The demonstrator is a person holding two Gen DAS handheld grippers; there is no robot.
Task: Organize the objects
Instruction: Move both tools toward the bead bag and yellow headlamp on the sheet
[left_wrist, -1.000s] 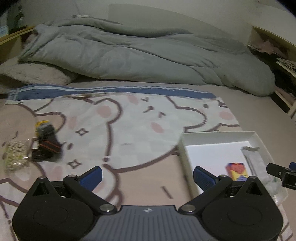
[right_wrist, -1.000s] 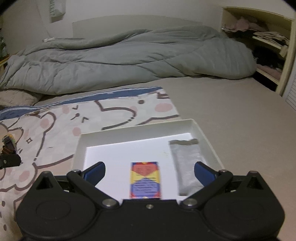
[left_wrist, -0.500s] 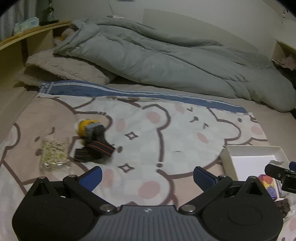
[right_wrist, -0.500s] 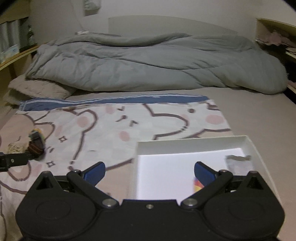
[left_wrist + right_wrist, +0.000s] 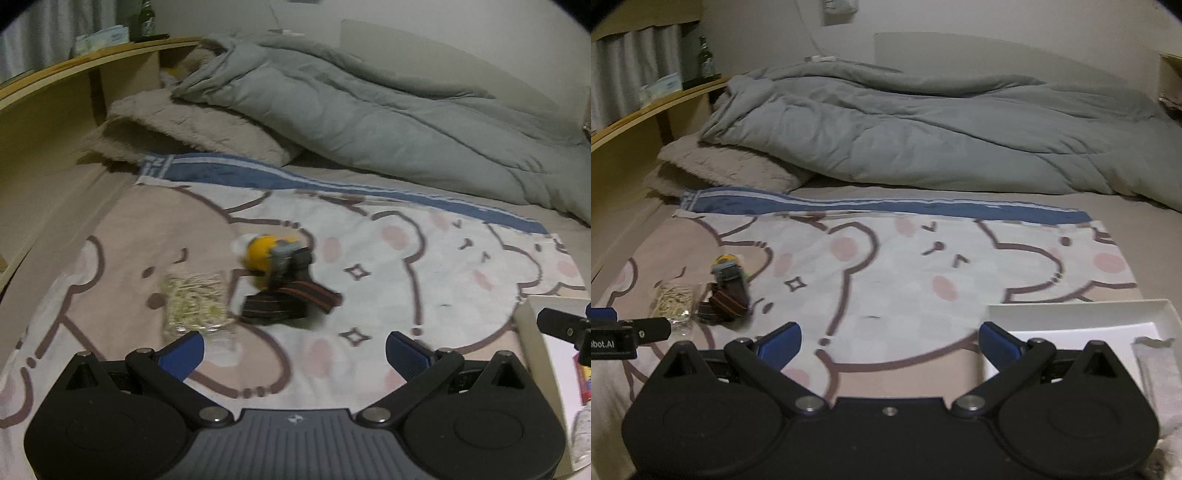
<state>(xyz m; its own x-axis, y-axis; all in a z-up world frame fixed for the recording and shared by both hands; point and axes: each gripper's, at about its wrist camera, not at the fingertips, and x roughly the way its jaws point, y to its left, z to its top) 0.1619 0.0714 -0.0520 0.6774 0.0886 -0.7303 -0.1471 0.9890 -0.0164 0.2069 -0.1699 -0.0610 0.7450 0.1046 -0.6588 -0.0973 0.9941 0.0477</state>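
Observation:
A yellow headlamp with a dark striped strap (image 5: 284, 280) lies on the bear-print blanket (image 5: 406, 258), ahead of my open, empty left gripper (image 5: 295, 350). A clear bag of pale small pieces (image 5: 195, 302) lies just left of it. In the right wrist view the headlamp (image 5: 727, 291) and bag (image 5: 674, 301) sit far left. My right gripper (image 5: 890, 343) is open and empty, left of the white box (image 5: 1078, 314), which holds a silver packet (image 5: 1156, 365). The box's corner (image 5: 535, 332) and a colourful card (image 5: 583, 380) show at the left wrist view's right edge.
A grey duvet (image 5: 942, 129) is piled across the back of the bed, with a beige pillow (image 5: 192, 129) at its left. A wooden shelf headboard (image 5: 55, 96) runs along the left side. The other gripper's tip (image 5: 628, 334) shows at the left.
Both grippers have swung left, away from the white box toward the headlamp and bag. The box has slid to the right edge of both views. Both stay open.

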